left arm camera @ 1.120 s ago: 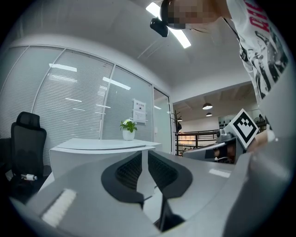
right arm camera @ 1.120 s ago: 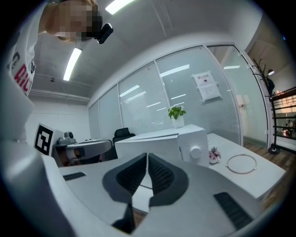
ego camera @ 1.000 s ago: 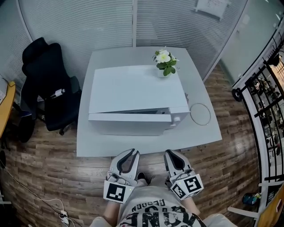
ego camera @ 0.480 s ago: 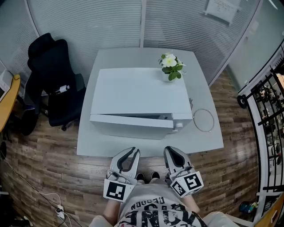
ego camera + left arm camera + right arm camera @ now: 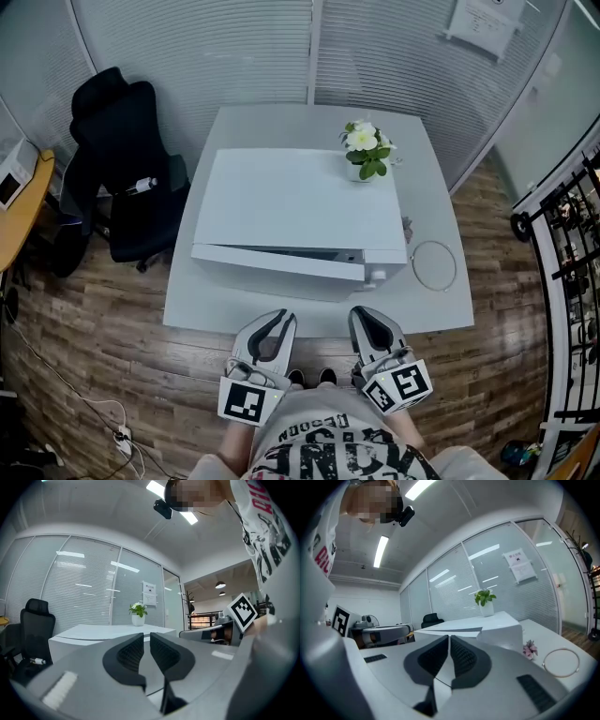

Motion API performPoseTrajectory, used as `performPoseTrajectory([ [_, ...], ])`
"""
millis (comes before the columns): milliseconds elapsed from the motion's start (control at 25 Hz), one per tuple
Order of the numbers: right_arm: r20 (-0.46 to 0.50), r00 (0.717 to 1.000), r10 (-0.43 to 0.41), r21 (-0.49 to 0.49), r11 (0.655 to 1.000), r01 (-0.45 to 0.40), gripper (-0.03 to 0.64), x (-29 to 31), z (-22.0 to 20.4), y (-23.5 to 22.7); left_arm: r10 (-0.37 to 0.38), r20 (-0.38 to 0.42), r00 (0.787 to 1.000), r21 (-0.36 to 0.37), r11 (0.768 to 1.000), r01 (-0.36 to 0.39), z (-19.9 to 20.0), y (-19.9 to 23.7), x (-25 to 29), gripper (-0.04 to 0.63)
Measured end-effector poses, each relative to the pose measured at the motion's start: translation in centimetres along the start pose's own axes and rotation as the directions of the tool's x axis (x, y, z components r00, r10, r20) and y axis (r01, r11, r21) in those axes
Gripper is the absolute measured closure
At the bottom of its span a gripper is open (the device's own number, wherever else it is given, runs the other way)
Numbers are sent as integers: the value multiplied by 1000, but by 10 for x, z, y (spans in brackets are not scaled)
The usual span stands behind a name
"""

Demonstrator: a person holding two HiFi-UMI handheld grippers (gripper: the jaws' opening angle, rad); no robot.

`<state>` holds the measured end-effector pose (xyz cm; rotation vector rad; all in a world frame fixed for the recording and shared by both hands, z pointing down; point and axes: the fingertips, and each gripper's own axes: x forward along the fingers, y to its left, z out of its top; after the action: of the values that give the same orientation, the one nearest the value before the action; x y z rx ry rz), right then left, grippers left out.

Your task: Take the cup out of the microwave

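A white microwave (image 5: 300, 202) stands on a white table (image 5: 431, 187), with its door (image 5: 281, 262) slightly ajar at the front. The cup is hidden; I see no part of it. Both grippers hang side by side just short of the table's near edge, pointing level at the microwave. My left gripper (image 5: 281, 319) (image 5: 146, 637) shows a narrow gap between its pads with nothing in it. The right gripper (image 5: 361, 314) (image 5: 448, 639) has its pads together and holds nothing. The microwave (image 5: 93, 632) (image 5: 497, 625) lies ahead in both gripper views.
A potted white-flowered plant (image 5: 367, 150) stands on the microwave's back right corner. A thin ring (image 5: 434, 265) and a small pink flower (image 5: 407, 225) lie on the table to its right. A black office chair (image 5: 117, 159) stands left of the table, glass walls behind.
The head view has swung a little, so table and microwave sit further right and lower in the frame. Both grippers have edged slightly toward the table. The jaws and the door look unchanged.
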<state>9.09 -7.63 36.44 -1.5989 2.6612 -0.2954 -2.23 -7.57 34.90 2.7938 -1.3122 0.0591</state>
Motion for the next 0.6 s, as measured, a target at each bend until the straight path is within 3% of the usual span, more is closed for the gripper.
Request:
performPoseTrajectory([
  [240,-43,998,-54,-74,996,51,594,2,-13,-26,-1,-15,1000,-12,1000,1,-3,-7,5,558],
  [360,-68,996,-54,-81,996,48,514,9,-25,-38,-6,-33,999,-21,1000,5,-8,-11,5,558],
  [600,-106,994,-27,-90,996,18,500,31,-50,-52,-2,-60,998,-39,999,0,-14,-19,6,558],
])
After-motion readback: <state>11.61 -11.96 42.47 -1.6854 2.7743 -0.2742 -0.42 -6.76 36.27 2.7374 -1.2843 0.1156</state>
